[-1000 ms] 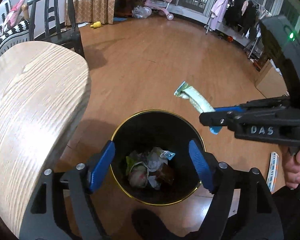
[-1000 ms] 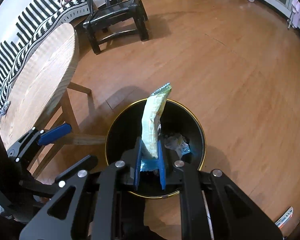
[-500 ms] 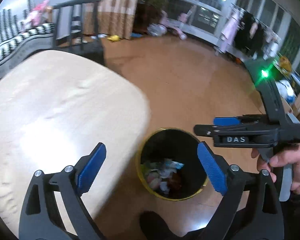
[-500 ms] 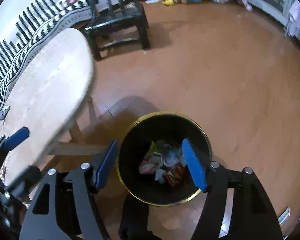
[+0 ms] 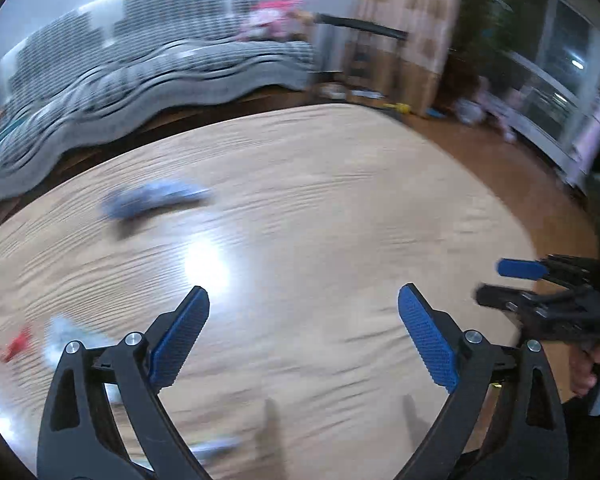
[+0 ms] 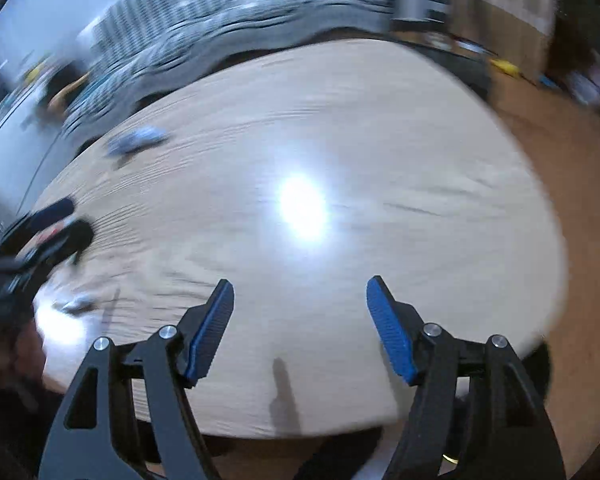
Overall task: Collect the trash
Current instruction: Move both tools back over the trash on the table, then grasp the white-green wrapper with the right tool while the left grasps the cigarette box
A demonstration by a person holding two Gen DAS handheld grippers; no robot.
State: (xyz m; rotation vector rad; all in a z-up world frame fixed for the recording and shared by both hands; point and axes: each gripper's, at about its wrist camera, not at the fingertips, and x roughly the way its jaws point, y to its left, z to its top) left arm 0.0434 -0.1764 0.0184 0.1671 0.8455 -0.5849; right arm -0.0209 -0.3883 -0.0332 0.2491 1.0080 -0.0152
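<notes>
Both grippers, left (image 5: 303, 334) and right (image 6: 300, 322), hang over the wooden bench (image 5: 340, 208), the left's fingers opening, the right's apart, all empty; blurred blue wrapper (image 5: 152, 202) lies farther in.

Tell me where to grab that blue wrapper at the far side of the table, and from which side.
The blue wrapper looks flat and elongated on the table, lying roughly left to right in the left view. Probably best to come from above and pinch across its narrow width near the middle. The left gripper, its jaws opening and empty, seems nearer than the right gripper. Blur hides finer detail.
</notes>
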